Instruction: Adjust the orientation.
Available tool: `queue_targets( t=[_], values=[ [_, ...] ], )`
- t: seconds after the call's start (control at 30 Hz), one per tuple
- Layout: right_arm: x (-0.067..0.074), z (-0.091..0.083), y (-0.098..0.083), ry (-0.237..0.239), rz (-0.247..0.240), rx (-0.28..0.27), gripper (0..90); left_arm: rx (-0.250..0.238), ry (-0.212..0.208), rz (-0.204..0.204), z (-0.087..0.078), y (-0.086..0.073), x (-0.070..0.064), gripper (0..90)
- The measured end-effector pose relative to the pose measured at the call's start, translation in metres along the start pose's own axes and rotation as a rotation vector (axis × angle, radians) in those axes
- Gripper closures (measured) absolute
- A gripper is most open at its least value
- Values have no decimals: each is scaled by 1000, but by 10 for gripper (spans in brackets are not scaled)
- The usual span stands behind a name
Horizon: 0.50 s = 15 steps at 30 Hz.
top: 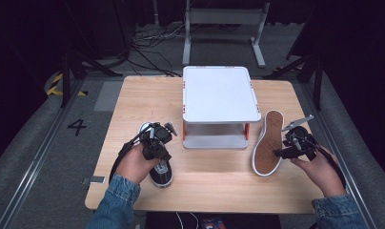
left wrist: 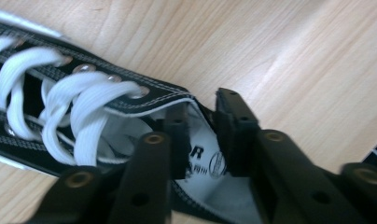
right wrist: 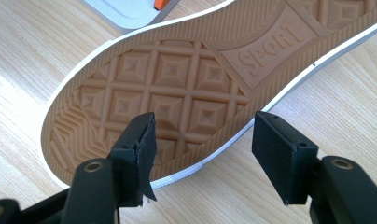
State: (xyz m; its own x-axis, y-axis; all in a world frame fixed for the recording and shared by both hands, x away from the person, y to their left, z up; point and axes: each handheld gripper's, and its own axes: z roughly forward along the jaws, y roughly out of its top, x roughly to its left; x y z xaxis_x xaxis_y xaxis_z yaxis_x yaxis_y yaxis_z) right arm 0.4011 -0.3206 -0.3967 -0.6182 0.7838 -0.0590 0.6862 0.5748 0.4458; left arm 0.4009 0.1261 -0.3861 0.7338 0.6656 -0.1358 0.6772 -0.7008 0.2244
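My left tool (left wrist: 203, 135) straddles the collar of the black sneaker (left wrist: 98, 116), one jaw inside the opening and one outside, narrowly spread with the collar between them but not pinched. That shoe stands on the tabletop (top: 214, 176) near its left front edge. The second sneaker (top: 268, 142) lies sole-up to the right of the white stand (top: 220, 93), with bare wood all around it. My right tool (right wrist: 203, 154) hovers just beside its heel, jaws spread wide, holding nothing. Both my forearms come in low from the near edge.
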Motion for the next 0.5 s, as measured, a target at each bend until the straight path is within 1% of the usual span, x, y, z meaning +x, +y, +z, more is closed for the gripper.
queue_targets(
  t=[0.07, 0.1, 0.13, 0.17, 0.2, 0.23, 0.27, 0.3, 0.37, 0.4, 0.43, 0.47, 0.5],
  values=[
    [-1, 0, 0, -1, 0, 0, 400, -8, -4, 3, -4, -2, 0, 580],
    [-1, 0, -1, 0, 1, -1, 400, -15, 20, 0, -8, -4, -1, 539],
    [-1, -1, -2, 3, 2, -2, 398, -39, 60, -7, -19, -7, 0, 485],
    [-1, -1, -2, 3, 2, -2, 398, -39, 60, -7, -19, -7, 0, 461],
    [-1, -2, -2, 4, 3, -4, 397, -69, 94, -13, -27, -11, 2, 461],
    [-2, -2, -3, 4, 6, -6, 397, -101, 123, -27, -32, -14, 4, 409],
    [-2, -2, -3, 3, 7, -6, 397, -121, 139, -35, -37, -16, 7, 372],
    [-2, -2, -4, 3, 6, -5, 397, -130, 144, -52, -39, -18, 9, 352],
    [-2, -2, -5, 2, 9, -2, 396, -133, 164, -82, -41, -22, 18, 312],
    [-3, -2, -6, 1, 10, -1, 396, -125, 168, -100, -40, -23, 21, 304],
    [-3, -2, -7, 1, 11, -1, 396, -110, 167, -99, -38, -23, 24, 297],
    [-3, -2, -8, 1, 13, 0, 397, -93, 162, -91, -34, -22, 26, 284],
    [-3, -3, -9, -1, 15, 0, 396, -75, 167, -80, -32, -22, 27, 273]
  ],
)
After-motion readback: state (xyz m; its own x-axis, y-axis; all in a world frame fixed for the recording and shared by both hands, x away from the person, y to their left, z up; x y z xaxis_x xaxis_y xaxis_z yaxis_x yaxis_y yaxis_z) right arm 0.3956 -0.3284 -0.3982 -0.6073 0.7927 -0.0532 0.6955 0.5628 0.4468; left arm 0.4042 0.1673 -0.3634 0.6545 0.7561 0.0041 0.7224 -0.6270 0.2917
